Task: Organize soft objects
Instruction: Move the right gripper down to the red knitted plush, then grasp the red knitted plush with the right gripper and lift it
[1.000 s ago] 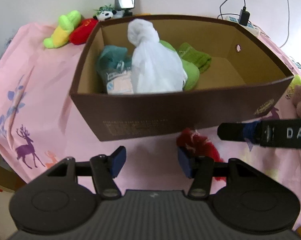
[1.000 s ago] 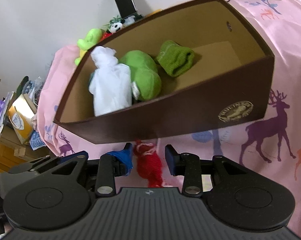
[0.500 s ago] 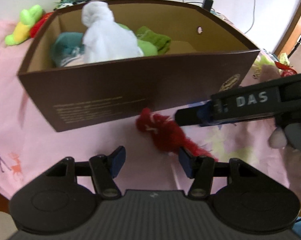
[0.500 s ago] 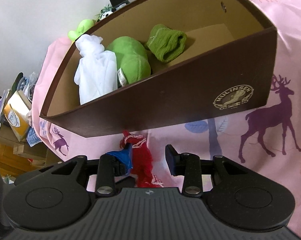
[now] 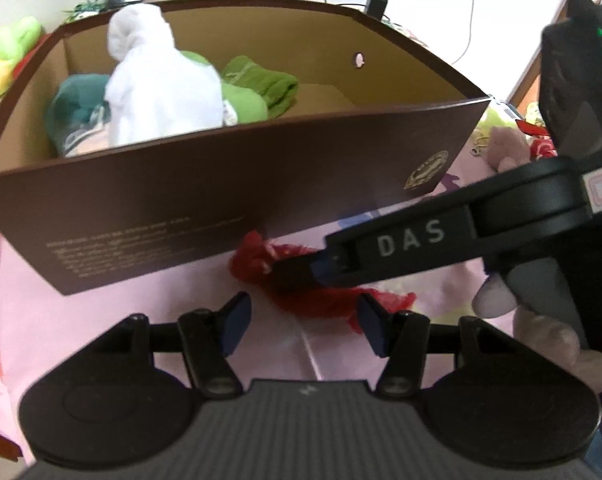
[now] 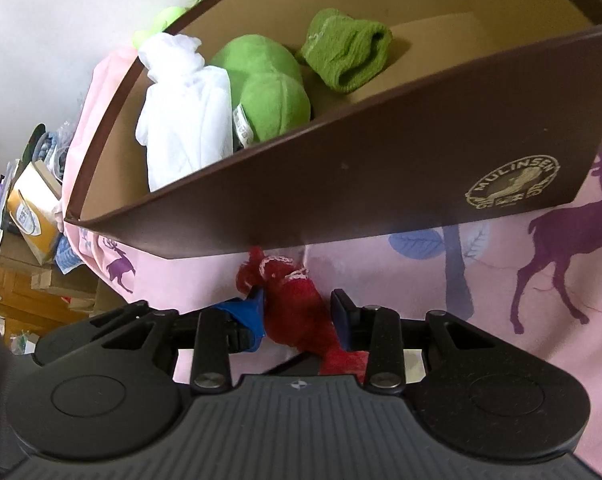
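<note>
Left wrist: right claw (image 5: pixel 301 268) now reaches red sock (image 5: pixel 325 300).

One brown box (image 5: pixel 229 196), four soft items inside, one red sock (image 6: pixel 297 304) outside

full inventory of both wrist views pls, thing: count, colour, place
box: 1, brown, on the cloth
white bundle: 1, white, box, left part
plush: 1, green, box, beside the bundle
knit item: 1, green, box, next to the plush
teal item: 1, teal, box, left end
red knit piece: 1, red, on the cloth before the box
tablecloth: 1, pink with deer print
yellow-green toy: 1, behind the box
charger: 1, black, behind the box
left tongs: open, near the red piece
right tongs: shut on the red piece
</note>
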A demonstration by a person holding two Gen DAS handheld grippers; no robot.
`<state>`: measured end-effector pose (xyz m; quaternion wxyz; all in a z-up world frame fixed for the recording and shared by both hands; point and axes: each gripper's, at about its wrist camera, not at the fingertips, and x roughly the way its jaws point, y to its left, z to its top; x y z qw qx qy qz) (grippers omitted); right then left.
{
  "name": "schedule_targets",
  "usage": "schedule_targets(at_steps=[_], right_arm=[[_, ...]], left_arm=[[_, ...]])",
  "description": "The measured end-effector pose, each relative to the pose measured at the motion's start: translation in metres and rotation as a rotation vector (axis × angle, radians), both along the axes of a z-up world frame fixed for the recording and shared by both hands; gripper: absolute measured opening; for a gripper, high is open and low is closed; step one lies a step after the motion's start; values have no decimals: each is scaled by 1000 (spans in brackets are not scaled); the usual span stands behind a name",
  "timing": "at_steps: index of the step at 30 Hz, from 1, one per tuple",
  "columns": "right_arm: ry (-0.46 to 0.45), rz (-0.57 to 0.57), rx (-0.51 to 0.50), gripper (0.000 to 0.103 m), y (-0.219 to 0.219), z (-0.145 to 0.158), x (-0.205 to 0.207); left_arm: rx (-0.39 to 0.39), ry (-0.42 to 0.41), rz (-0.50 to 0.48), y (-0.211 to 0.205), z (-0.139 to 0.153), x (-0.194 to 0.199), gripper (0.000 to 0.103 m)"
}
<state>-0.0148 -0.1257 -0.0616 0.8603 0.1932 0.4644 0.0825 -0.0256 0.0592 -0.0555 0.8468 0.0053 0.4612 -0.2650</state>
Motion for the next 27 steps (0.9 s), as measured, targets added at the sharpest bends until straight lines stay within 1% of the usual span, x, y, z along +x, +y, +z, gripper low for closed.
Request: schedule_targets(at_steps=[3, 5, 10, 15, 16, 17, 19, 21, 23, 27], right_arm=[[-1, 7, 2, 20, 1, 0, 2], [-1, 12, 5, 20, 2, -1, 5], [3, 33, 5, 20, 2, -1, 5], [16, 52, 11, 19, -2, -1, 2], [18, 54, 14, 19, -3, -1, 2], [21, 56, 18, 19, -3, -1, 2], [25, 61, 17, 18, -3, -2, 2], [24, 69, 0, 16, -2, 0, 1], [18, 77, -14, 15, 2, 2, 0], [7, 81, -1, 14, 1, 5, -5]], left_arm=[[-12, 4, -41, -5, -3, 1, 58], [3, -1, -56, -8, -6, 0, 59], [28, -11, -42, -13, -10, 6, 60], [7, -8, -37, -11, -9, 8, 60], [6, -11, -40, -11, -9, 7, 57], [6, -14, -48, -11, -9, 6, 52], [18, -26, -58, -14, -9, 3, 52], [22, -35, -66, -14, -9, 1, 48], [27, -45, -71, -13, -7, -4, 46], [34, -73, -84, -13, -2, -15, 44]])
